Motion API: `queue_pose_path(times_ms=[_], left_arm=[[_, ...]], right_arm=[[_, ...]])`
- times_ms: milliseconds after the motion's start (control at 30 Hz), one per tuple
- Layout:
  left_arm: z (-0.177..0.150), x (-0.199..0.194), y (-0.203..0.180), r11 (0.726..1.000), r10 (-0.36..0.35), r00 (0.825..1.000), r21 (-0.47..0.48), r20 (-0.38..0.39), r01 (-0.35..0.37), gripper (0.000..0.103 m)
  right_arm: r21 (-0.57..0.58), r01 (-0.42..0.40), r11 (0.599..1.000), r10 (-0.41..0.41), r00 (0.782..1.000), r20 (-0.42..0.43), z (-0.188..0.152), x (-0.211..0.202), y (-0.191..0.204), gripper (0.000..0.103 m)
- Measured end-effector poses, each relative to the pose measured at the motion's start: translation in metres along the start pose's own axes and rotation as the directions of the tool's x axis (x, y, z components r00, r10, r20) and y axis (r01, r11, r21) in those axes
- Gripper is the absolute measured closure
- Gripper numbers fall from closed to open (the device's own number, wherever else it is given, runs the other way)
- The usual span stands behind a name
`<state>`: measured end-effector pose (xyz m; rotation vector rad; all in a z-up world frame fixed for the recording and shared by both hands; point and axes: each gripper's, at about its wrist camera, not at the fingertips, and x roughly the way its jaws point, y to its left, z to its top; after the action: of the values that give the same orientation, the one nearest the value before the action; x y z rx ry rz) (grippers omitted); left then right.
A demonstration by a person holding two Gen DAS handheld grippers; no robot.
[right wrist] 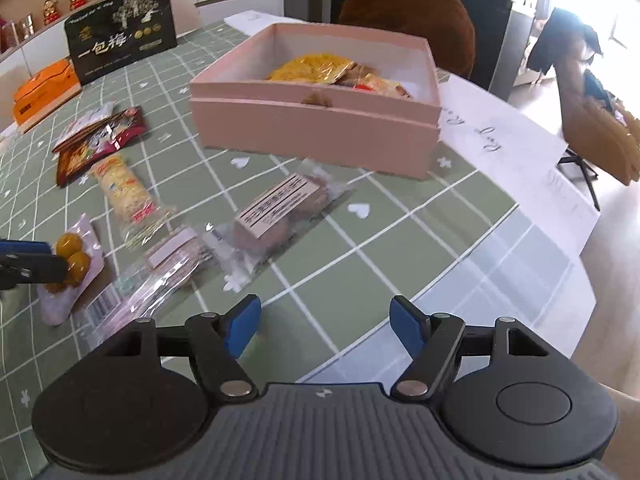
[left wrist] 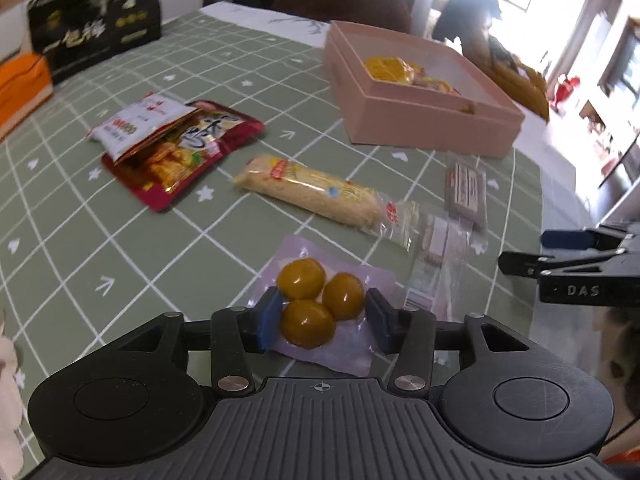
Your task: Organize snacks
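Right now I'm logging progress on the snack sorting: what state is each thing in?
Pink box: open, some snacks inside.
Egg pack: sealed, between the left gripper's jaws, flat on the table.
Rice cracker roll: sealed, lying flat.
Red snack bag: lying flat, white packet on top.
Right gripper: open, empty.

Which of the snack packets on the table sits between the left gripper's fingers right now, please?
The clear packet of three brown eggs: the left gripper straddles it, while the long yellow cracker pack and the red packet lie farther off.
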<state>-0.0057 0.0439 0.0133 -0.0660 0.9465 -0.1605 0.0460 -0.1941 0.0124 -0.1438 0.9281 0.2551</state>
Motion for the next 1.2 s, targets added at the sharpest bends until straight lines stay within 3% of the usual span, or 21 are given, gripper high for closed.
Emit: queue_pose_path(times_ms=[133, 233, 333, 667, 933, 1200], left_arm=[[0.002, 0.004, -0.004, 1.000, 0.015, 1.000, 0.013, 0.010, -0.015, 0.050], [0.003, 0.004, 0.000, 1.000, 0.024, 1.000, -0.003, 0.013, -0.024, 0.050], [0.002, 0.002, 0.005, 0.998, 0.051, 0.999, -0.026, 0.018, -0.050, 0.050], [0.000, 0.001, 0.007, 0.998, 0.059, 0.998, -0.039, 0.015, -0.058, 0.050], [0.005, 0.003, 0.000, 0.998, 0.046, 0.999, -0.033, -0.010, -0.046, 0.050], [0.002, 0.006, -0.030, 1.000, 0.003, 1.000, 0.030, -0.026, -0.002, 0.050]], right_arm=[[0.025, -0.051, 0.998, 0.051, 0.999, -0.007, 0.001, -0.001, 0.006, 0.030], [0.053, -0.153, 0.987, 0.153, 0.988, 0.007, 0.007, -0.004, 0.015, 0.030], [0.045, -0.181, 0.982, 0.181, 0.983, 0.012, 0.018, -0.001, 0.030, 0.030], [-0.117, -0.125, 0.985, 0.129, 0.991, 0.029, 0.024, 0.013, 0.066, 0.028], [0.012, -0.110, 0.994, 0.110, 0.993, 0.044, 0.001, 0.005, 0.007, 0.019], [0.062, -0.073, 0.995, 0.070, 0.996, 0.053, -0.011, 0.002, -0.014, 0.013]])
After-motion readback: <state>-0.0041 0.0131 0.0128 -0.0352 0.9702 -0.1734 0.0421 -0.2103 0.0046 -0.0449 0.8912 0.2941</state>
